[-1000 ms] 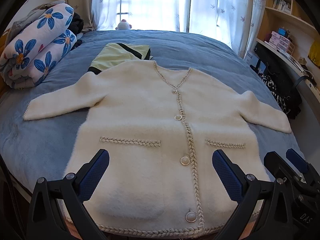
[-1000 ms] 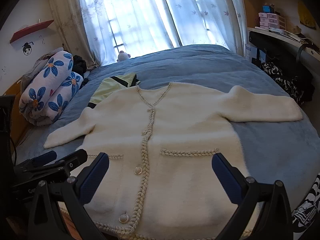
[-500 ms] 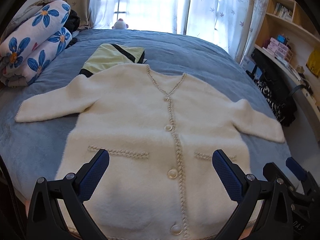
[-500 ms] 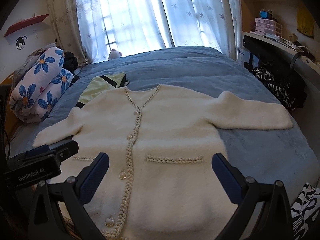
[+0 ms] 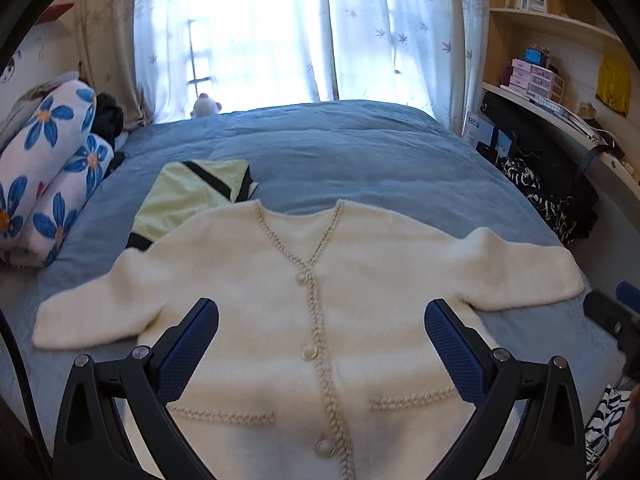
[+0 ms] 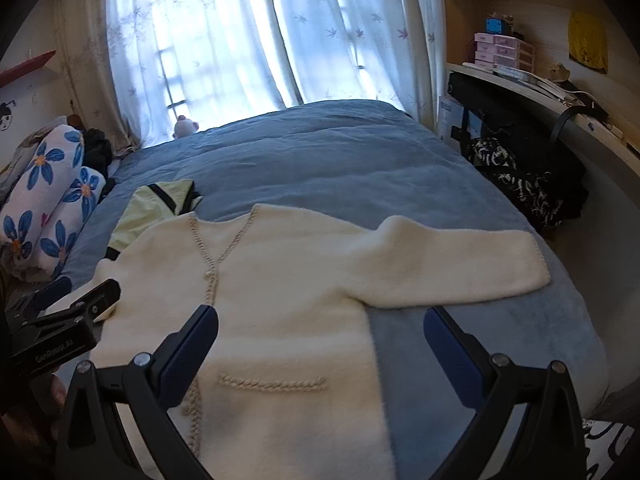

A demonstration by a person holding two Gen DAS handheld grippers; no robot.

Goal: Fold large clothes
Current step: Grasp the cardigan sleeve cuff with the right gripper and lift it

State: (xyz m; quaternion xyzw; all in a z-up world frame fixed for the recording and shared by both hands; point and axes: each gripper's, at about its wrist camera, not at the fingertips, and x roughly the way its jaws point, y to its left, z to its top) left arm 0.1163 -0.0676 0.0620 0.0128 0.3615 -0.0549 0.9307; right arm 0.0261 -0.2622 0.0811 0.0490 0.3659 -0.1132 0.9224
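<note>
A large cream cardigan [image 5: 256,292] with braided trim and pearl buttons lies flat, front up, on the blue bed [image 5: 360,160], both sleeves spread out. My left gripper [image 5: 320,328] hovers open over its chest, holding nothing. In the right wrist view the same cardigan [image 6: 280,280] fills the middle, its right sleeve [image 6: 460,268] stretched toward the bed's edge. My right gripper [image 6: 320,336] is open and empty above the cardigan's right side. The left gripper's body [image 6: 60,328] shows at that view's left edge.
A folded pale-green garment with black stripes [image 5: 192,196] lies just beyond the cardigan's left shoulder. A rolled floral quilt [image 5: 48,160] sits at the left. A desk with dark bags [image 5: 552,184] and shelves lines the right wall; curtains hang behind the bed.
Both grippers have moved forward over the cardigan, from the hem toward the chest and sleeves. Both stayed open. The cardigan has not moved.
</note>
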